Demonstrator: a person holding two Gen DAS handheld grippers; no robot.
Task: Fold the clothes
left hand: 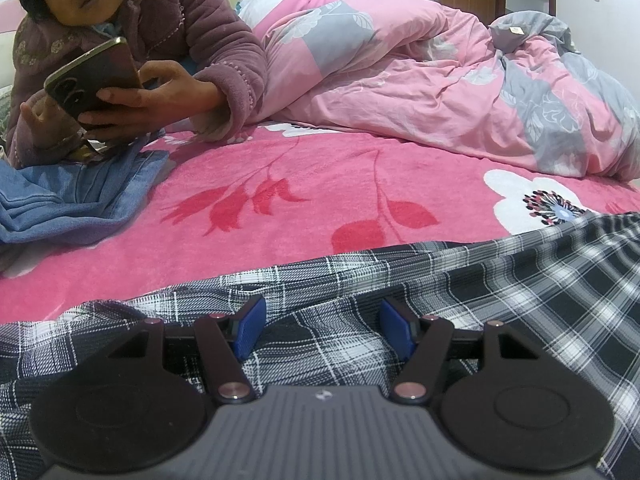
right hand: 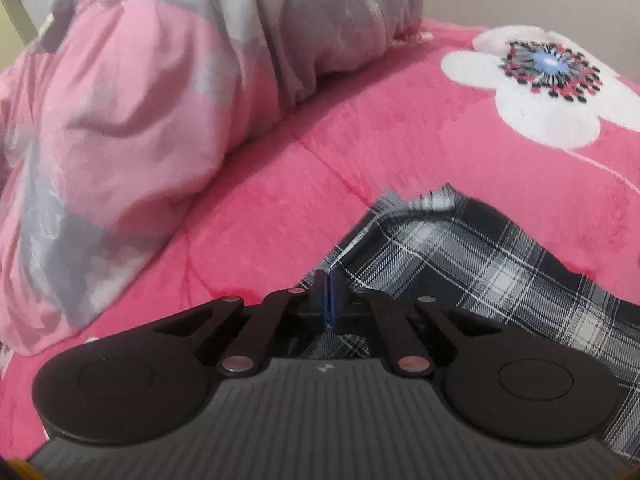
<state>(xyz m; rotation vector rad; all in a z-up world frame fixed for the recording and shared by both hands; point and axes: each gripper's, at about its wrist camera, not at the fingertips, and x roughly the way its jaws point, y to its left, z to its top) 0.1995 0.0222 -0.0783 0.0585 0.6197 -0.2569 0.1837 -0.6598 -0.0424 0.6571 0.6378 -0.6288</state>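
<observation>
A black, white and grey plaid garment (left hand: 520, 280) lies spread on the pink bed blanket (left hand: 280, 216). My left gripper (left hand: 322, 322) hovers low over it, open, with the blue pads (left hand: 250, 326) wide apart and plaid cloth showing between them. In the right wrist view one end of the plaid garment (right hand: 480, 256) runs up to a corner on the blanket (right hand: 400, 140). My right gripper (right hand: 328, 300) is shut, its blue pads pressed together at the garment's left edge, with cloth passing under them.
A person in a purple quilted jacket (left hand: 192, 20) sits at the far left holding a phone (left hand: 94, 76). Folded blue denim (left hand: 68, 200) lies beside them. A bunched pink and grey quilt (left hand: 420, 80) fills the back of the bed, and the quilt (right hand: 120, 120) is close on the left.
</observation>
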